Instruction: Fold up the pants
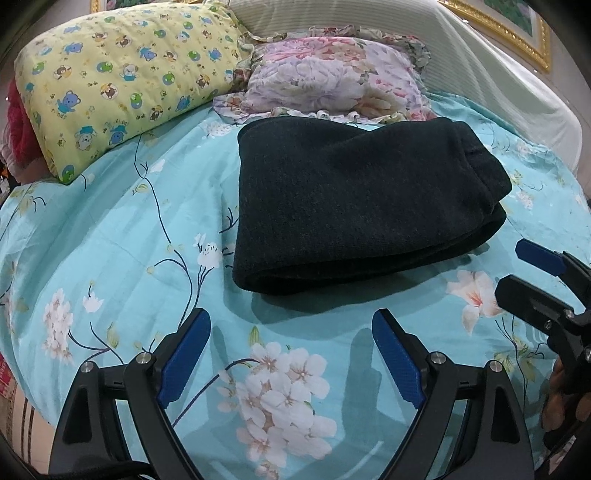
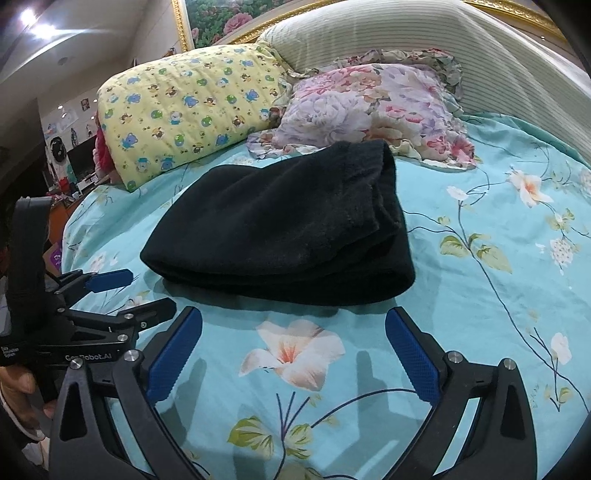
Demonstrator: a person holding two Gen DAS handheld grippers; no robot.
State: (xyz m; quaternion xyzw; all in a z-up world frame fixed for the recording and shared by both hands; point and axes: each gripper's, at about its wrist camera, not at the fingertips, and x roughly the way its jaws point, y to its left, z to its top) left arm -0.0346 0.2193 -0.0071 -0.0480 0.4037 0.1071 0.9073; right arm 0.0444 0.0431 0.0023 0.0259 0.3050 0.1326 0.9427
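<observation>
Your pants [image 1: 362, 203] lie folded, dark, thick, just beyond both tongs—left gripper [image 1: 291, 354] and right gripper [image 2: 293, 354] spread wide, empty.

A bed with a turquoise flowered sheet [image 1: 110, 236] is filling the view. A yellow cartoon-print pillow [image 1: 122, 81] is lying at 10 o'clock, a pink floral ruffled pillow [image 1: 332, 81] is sitting just beside it at 12, and a gilt picture frame [image 1: 517, 33] is hanging at 1.
</observation>
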